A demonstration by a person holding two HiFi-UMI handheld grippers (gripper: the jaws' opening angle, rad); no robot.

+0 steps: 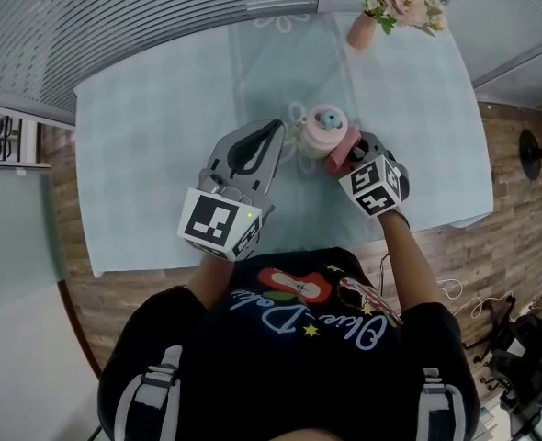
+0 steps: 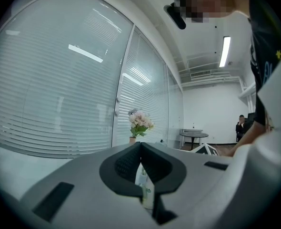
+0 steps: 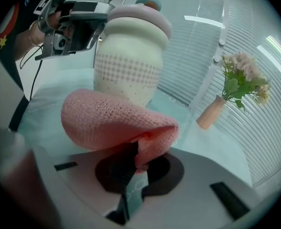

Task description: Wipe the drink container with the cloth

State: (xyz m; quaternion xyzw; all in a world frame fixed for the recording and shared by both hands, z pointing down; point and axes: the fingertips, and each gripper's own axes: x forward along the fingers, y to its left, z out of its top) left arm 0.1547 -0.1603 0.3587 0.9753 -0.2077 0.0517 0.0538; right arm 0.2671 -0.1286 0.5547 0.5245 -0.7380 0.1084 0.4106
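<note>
A cream drink container (image 1: 324,129) with a pink lid stands on the teal-covered table (image 1: 152,145); in the right gripper view the container (image 3: 131,66) rises just beyond the jaws. My right gripper (image 1: 349,157) is shut on a folded pink knit cloth (image 1: 340,154), which presses against the container's right side. The cloth (image 3: 116,123) bulges out over the right gripper (image 3: 135,149). My left gripper (image 1: 278,127) lies to the container's left, tips near its handle, jaws together. The left gripper (image 2: 140,144) points over the table toward the blinds, with nothing visibly held.
A pink vase of flowers (image 1: 363,30) stands at the table's far right; the vase (image 3: 211,113) is beyond the container. Blinds run behind the table. A wooden floor lies around it. A person (image 2: 239,125) and a round table (image 2: 194,136) are far off.
</note>
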